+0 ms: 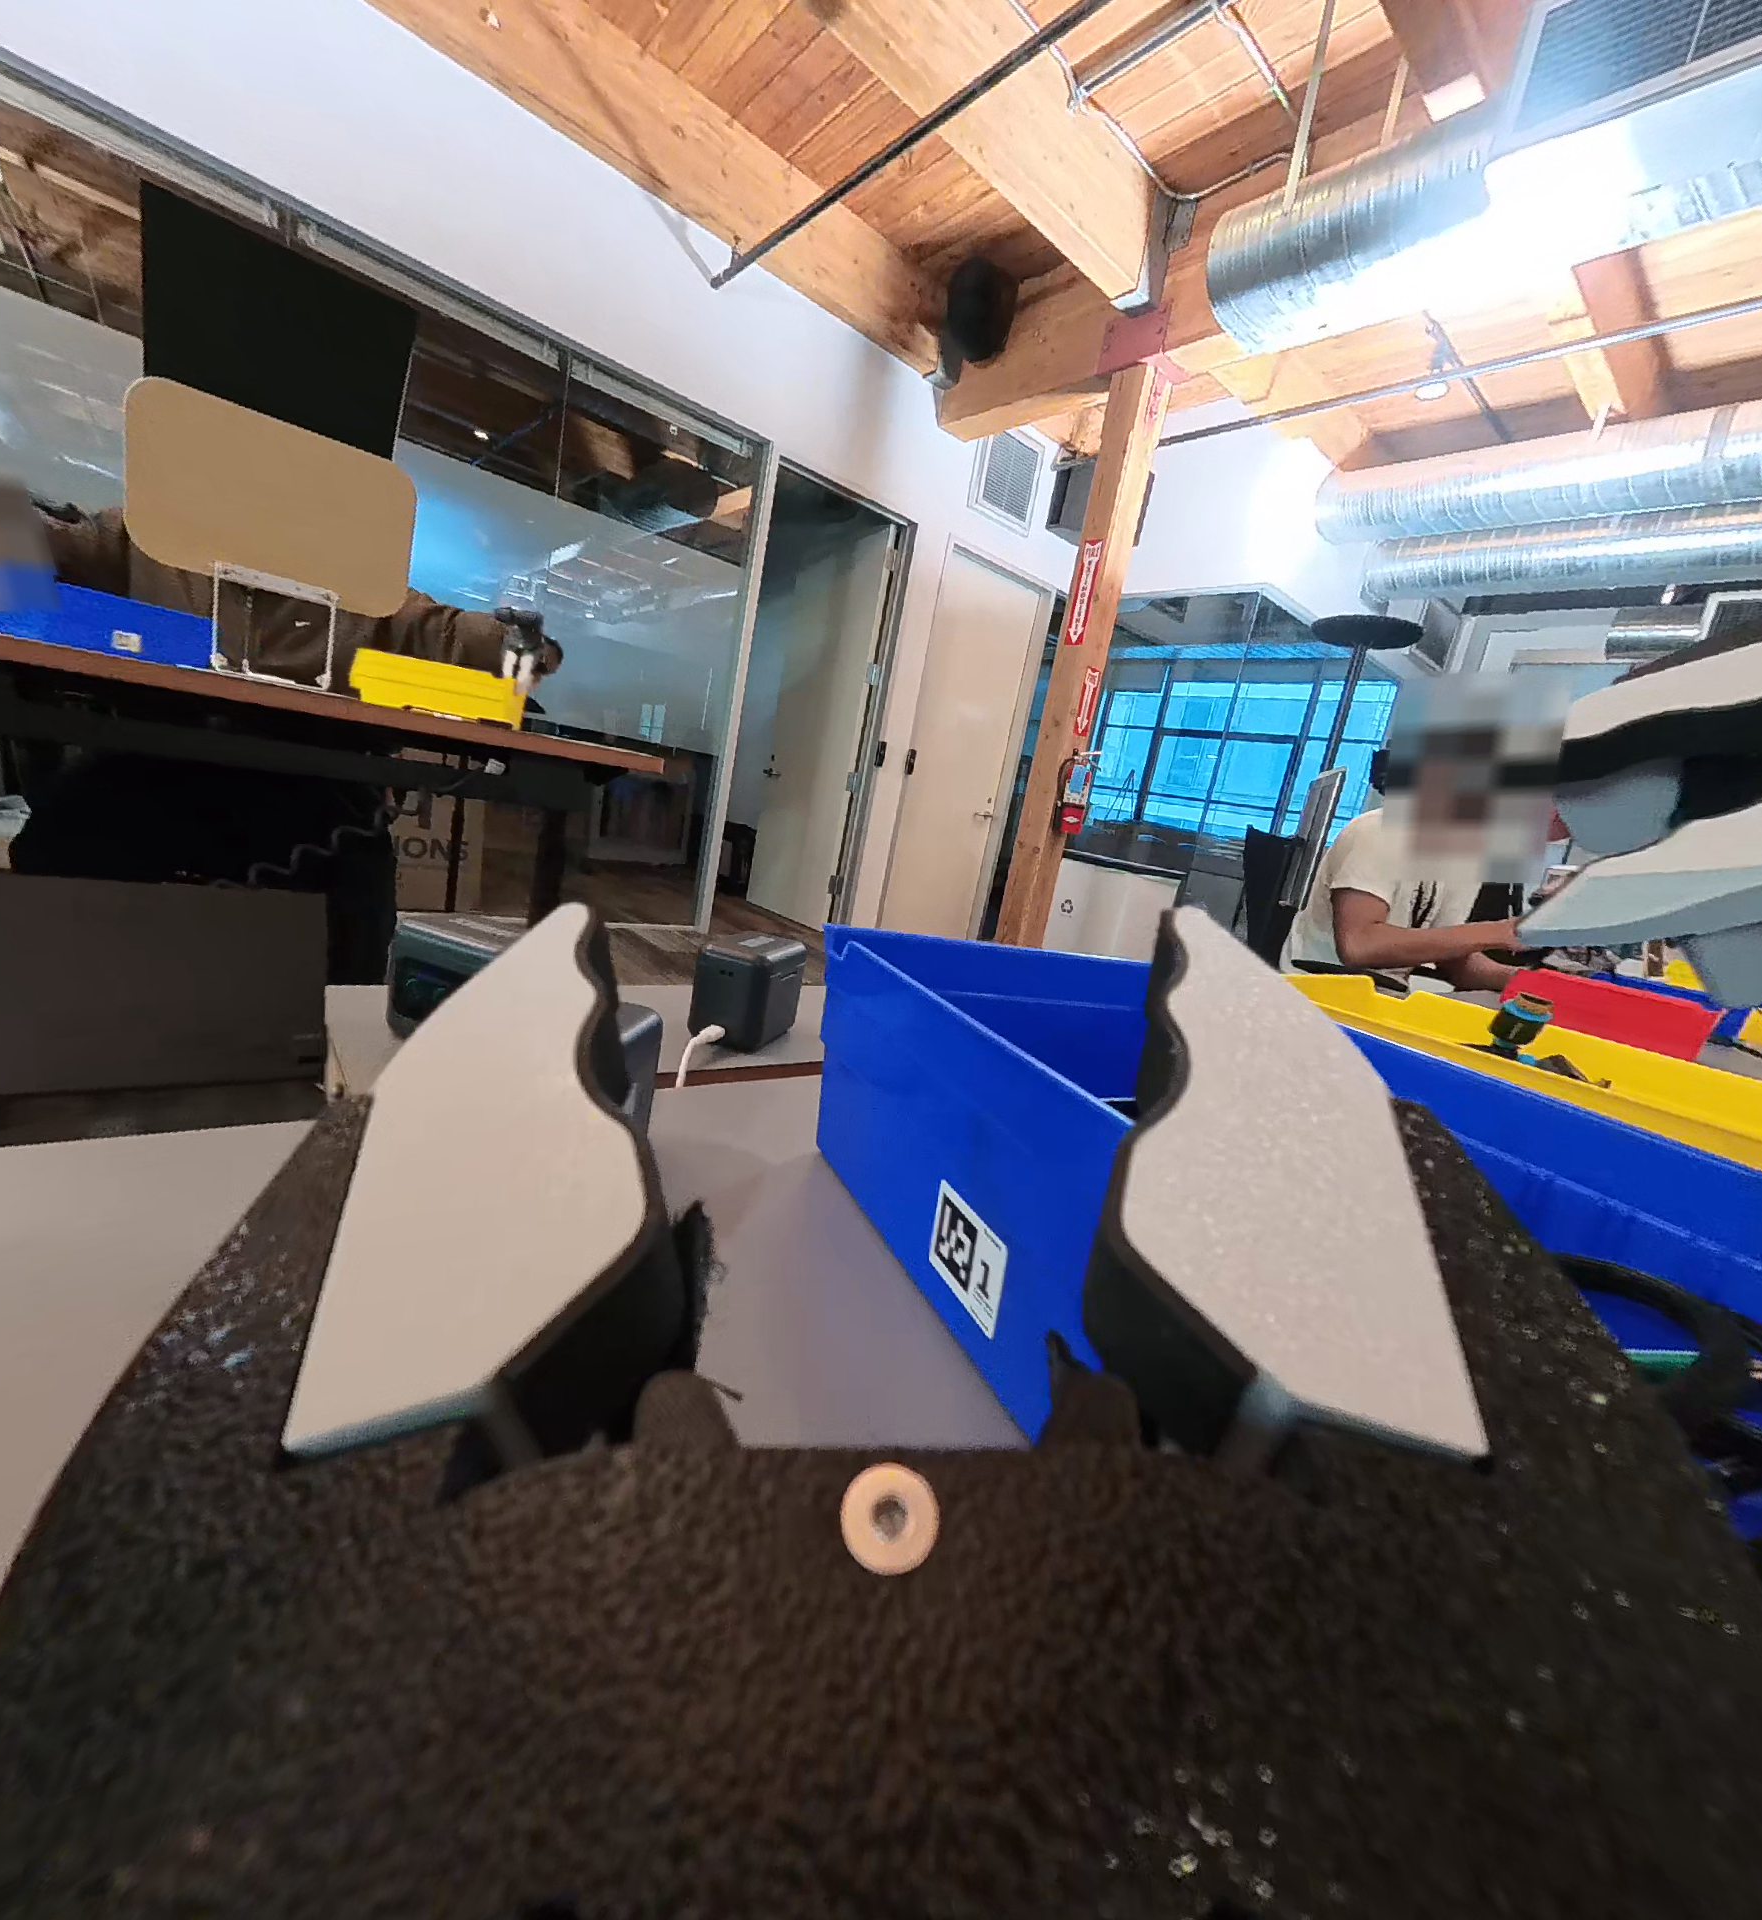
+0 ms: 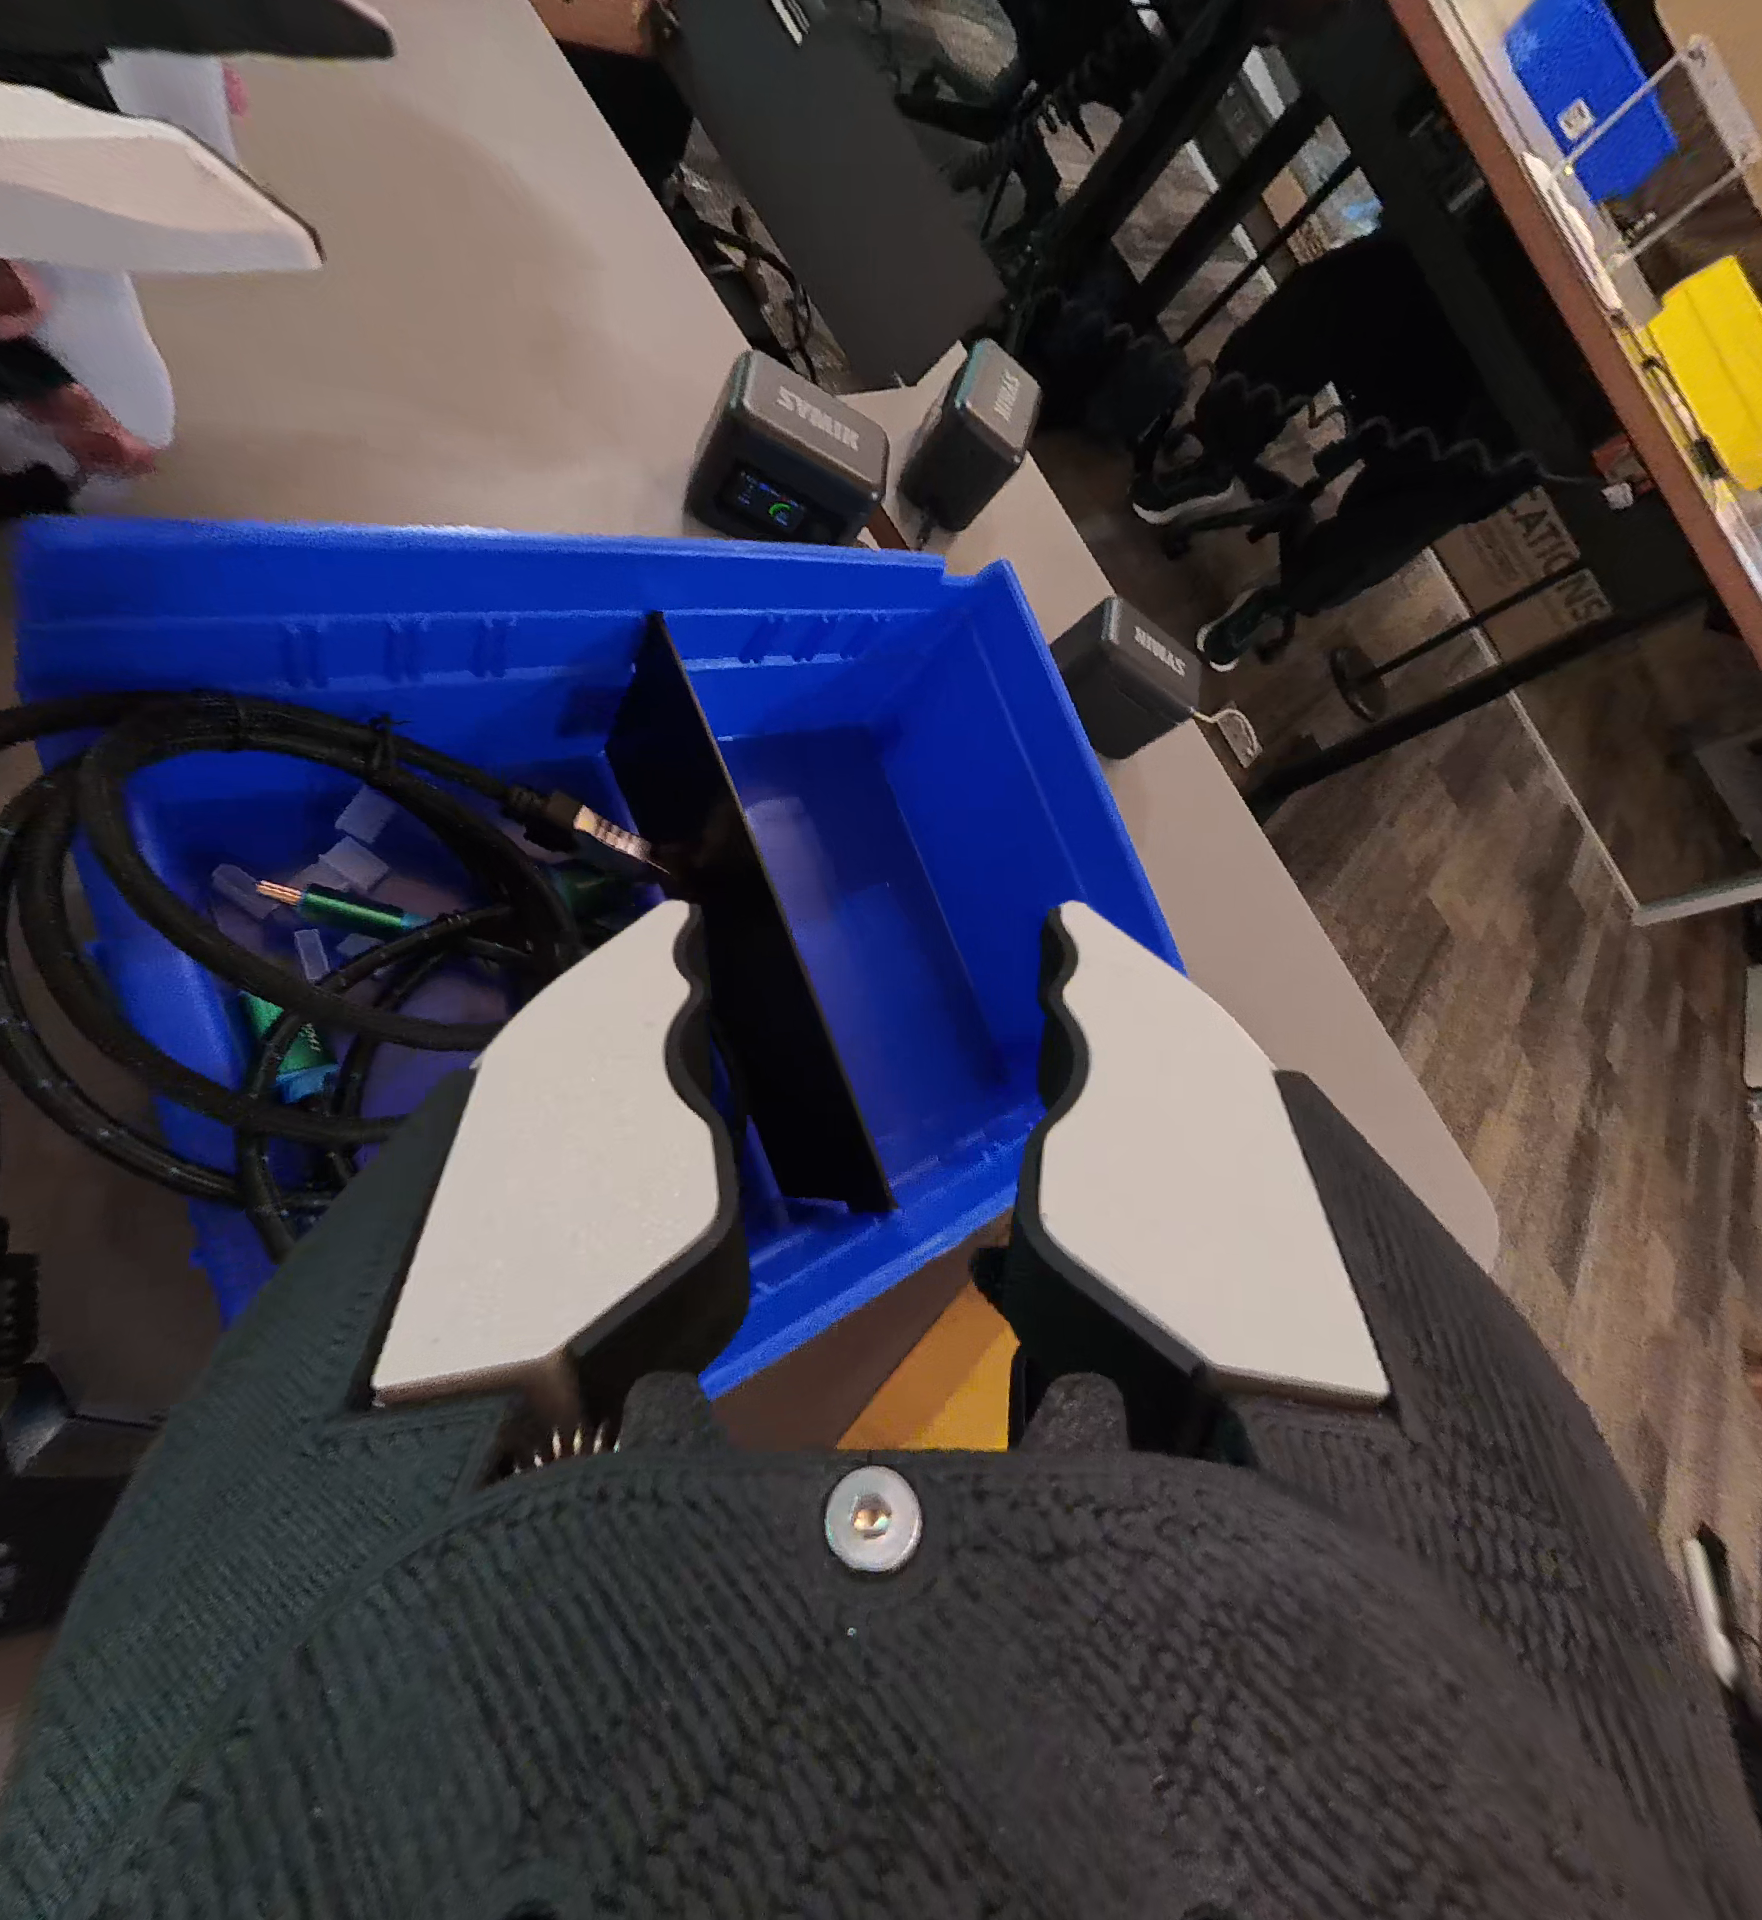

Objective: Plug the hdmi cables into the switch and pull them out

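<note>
On the grey counter [image 2: 503, 343] stands a blue bin [image 2: 918, 665], split by a black divider [image 2: 752, 935] into 2 compartments; black braided cables [image 2: 233, 748] lie coiled in the left one. The right gripper [image 2: 866, 977] hovers above the divider, fingers partly open and bare. The left gripper [image 1: 877, 997], fingers wide apart and bare, sits low beside the bin's labelled end. 3 dark power units [image 2: 789, 452] stand beyond.

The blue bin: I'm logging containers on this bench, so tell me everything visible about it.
The blue bin is glossy moulded plastic, open-topped, sitting flat on the grey table. An upright black divider splits it in two. One compartment holds coiled black cables and small plugs; the other looks empty. A white code sticker marks its outer wall. A yellow tray lies alongside. Both grippers, left and right, are open, neither touching it.
</note>
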`<state>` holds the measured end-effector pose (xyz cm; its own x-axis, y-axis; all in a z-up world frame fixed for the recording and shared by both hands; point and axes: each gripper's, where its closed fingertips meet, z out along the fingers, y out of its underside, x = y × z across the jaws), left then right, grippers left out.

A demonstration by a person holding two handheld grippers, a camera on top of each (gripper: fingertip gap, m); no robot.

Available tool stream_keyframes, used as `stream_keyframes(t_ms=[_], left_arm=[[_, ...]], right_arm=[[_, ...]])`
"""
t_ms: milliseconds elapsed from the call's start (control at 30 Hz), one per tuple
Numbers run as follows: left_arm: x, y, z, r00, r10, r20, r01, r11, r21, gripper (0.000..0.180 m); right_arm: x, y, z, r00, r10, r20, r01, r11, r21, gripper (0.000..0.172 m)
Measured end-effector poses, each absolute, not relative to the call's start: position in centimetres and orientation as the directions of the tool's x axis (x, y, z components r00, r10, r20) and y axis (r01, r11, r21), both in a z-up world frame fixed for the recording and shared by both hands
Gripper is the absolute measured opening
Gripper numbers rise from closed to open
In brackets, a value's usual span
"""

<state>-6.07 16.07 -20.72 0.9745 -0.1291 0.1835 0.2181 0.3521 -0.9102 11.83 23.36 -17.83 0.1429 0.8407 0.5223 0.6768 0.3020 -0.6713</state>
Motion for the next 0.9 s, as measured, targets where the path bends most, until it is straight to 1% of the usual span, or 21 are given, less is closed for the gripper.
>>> stream_keyframes(t_ms=[133,267,433,633,767,900], left_arm=[[-6.3,15.4,-20.5,0.982,-0.108,0.158,0.187,0.368,-0.911,0.096],[-7.2,15.2,-20.5,0.976,-0.095,0.197,0.218,0.37,-0.903,0.095],[-6.9,15.5,-20.7,0.968,-0.112,0.225,0.251,0.352,-0.902,0.094],[-5.9,15.4,-20.9,0.974,-0.134,0.183,0.219,0.347,-0.912,0.091],[-4.5,15.8,-21.2,0.967,-0.219,0.132,0.2,0.324,-0.925,0.089],[-3.8,16.2,-21.4,0.95,-0.286,0.129,0.216,0.298,-0.93,0.089]], right_arm=[[12.8,24.4,-18.0,0.177,0.832,0.525,0.696,0.271,-0.665,0.061],[12.6,24.2,-18.8,0.147,0.87,0.47,0.688,0.252,-0.68,0.058],[11.5,22.9,-20.3,0.031,0.902,0.431,0.688,0.293,-0.664,0.04],[9.5,21.4,-22.8,-0.09,0.916,0.39,0.704,0.336,-0.626,0.032],[9.3,21.5,-23.4,-0.1,0.92,0.378,0.716,0.33,-0.615,0.031],[9.0,21.3,-23.8,-0.107,0.915,0.389,0.722,0.34,-0.602,0.031]])
